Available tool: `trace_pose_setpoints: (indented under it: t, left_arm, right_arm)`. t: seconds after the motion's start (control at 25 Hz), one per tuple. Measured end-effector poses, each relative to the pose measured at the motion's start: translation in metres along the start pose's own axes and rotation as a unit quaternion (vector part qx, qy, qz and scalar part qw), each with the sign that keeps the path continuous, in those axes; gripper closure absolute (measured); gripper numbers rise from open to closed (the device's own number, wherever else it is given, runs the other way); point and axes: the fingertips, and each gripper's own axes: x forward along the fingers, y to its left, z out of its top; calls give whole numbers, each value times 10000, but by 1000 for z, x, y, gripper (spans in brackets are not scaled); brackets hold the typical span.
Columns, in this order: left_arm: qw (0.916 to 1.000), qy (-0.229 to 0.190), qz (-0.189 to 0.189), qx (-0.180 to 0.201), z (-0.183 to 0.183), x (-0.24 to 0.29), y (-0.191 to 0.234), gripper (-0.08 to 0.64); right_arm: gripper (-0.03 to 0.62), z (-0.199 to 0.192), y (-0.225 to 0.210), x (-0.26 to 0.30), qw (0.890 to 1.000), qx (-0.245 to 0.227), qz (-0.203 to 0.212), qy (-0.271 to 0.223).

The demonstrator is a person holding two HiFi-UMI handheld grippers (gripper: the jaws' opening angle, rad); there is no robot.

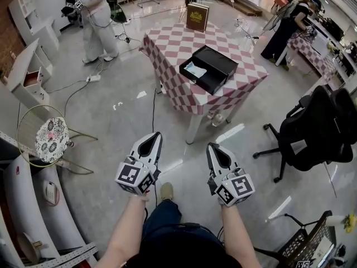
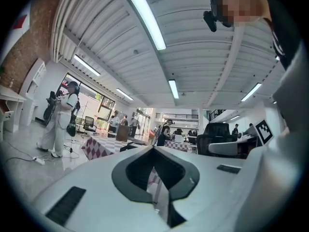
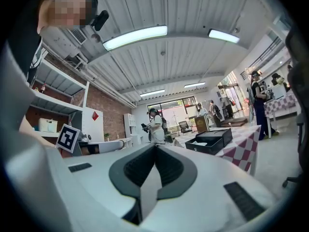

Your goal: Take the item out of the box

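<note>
An open black box [image 1: 209,68] lies on a table with a red-and-white checked cloth [image 1: 173,43], some way ahead of me. Inside it is a pale blue-and-white item [image 1: 195,70]. My left gripper [image 1: 158,134] and right gripper [image 1: 210,146] are held side by side over the floor, well short of the table, both pointing towards it. Both are shut with nothing between the jaws. In the right gripper view the box [image 3: 210,141] shows on the table to the right of the shut right gripper [image 3: 155,146]. The left gripper [image 2: 154,148] points at the checked table [image 2: 94,146].
A brown upright book-like box [image 1: 197,17] stands at the table's far edge. A black office chair [image 1: 315,130] is to the right, a round floral stool [image 1: 51,139] and white shelves [image 1: 25,71] to the left. People stand at the back left [image 1: 100,21] and back right [image 1: 290,29]. Cables cross the floor.
</note>
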Motion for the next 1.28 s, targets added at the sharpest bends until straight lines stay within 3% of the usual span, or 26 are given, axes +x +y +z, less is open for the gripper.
trace_pose_setpoints:
  t: [0.96, 1.28]
  left_arm:
    - [9972, 446, -605, -55, -14, 125, 102, 554]
    - [9956, 389, -843, -100, -12, 146, 124, 554]
  right_arm:
    - [588, -13, -70, 137, 9984, 223, -455, 242]
    - [588, -15, -64, 172, 9988, 223, -300, 322]
